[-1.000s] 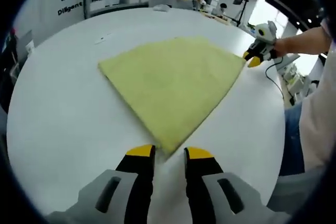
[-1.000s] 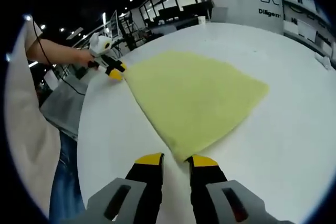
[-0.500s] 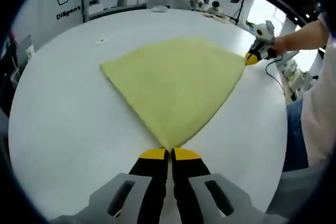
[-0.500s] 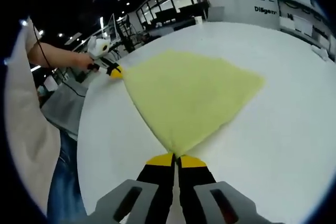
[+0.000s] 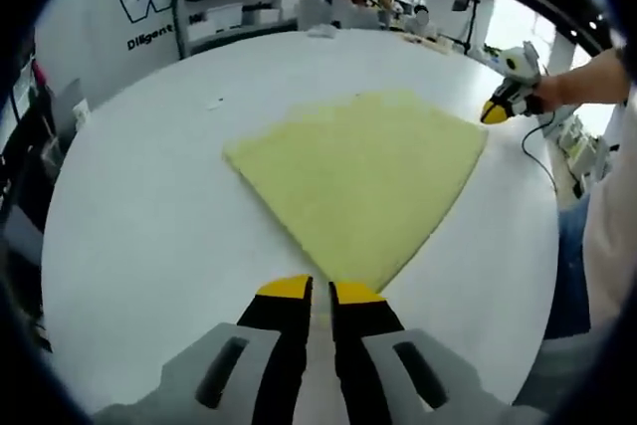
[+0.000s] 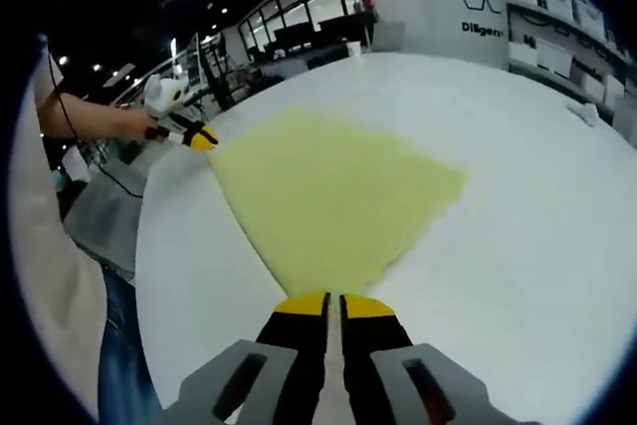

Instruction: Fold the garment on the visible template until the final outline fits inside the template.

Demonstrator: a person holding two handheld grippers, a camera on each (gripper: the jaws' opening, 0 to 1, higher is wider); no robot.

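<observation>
I see the garment (image 5: pixel 363 176) as a pale yellow-green cloth of soft, slightly fuzzy texture, lying flat on the white table (image 5: pixel 139 216). It is spread in a four-cornered, kite-like outline. In the left gripper view its near corner points toward me, one corner reaches left and another far right, and the far edge looks slightly raised and wavy. In the right gripper view the garment (image 6: pixel 323 196) again tapers to a near corner, with a far-left corner and a right corner.
</observation>
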